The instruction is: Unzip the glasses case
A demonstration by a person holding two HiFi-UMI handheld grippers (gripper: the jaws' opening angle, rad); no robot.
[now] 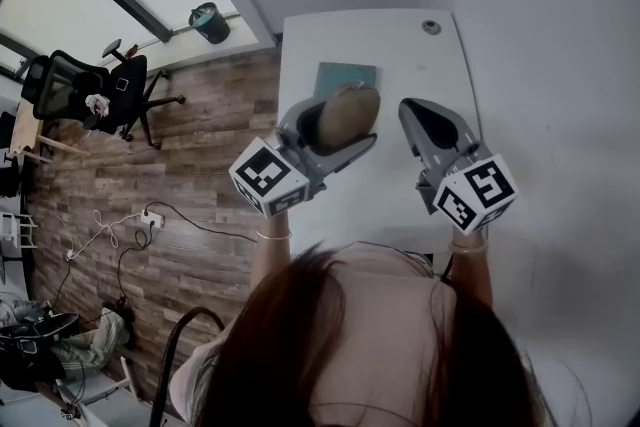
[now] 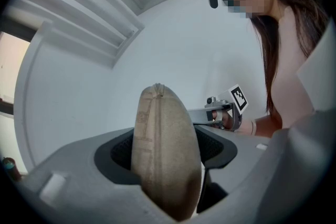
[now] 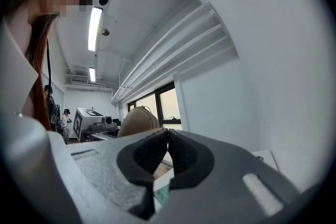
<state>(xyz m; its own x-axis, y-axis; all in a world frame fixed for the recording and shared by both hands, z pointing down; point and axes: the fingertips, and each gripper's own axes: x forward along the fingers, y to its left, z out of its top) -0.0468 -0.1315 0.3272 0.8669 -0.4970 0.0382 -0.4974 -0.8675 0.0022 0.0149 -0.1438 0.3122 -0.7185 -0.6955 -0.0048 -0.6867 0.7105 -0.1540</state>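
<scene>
Your two forearms come up from 6 o'clock in the head view, wrists level, each marker cube close to your chest. Your left tool (image 1: 338, 125) points toward 1 o'clock. Your right tool (image 1: 418, 115) points toward 11 o'clock, so the two tips lean in toward each other but stay apart.

The left tool's jaws are clamped on the tan glasses case (image 1: 350, 113). In the left gripper view the case (image 2: 165, 157) stands on edge between the jaws. A stitched seam runs up its near edge and over the top, and its two halves lie together. The tool is tipped upward there, with only wall and ceiling behind it.

The right tool's jaws are pressed together with nothing between them. From the right gripper view the case (image 3: 137, 120) sits at 10 o'clock, beyond the tips.

Below the case a teal card (image 1: 345, 75) lies flat on the white worktop (image 1: 400, 50), and a round grommet (image 1: 431, 27) sits near the far edge at 12 o'clock. The worktop's left edge runs just beside your left tool, with the wood floor (image 1: 200, 135) beyond it. A white wall borders the worktop at 3 o'clock, near your right tool. Bare worktop lies between the tools and ahead of the right one.
</scene>
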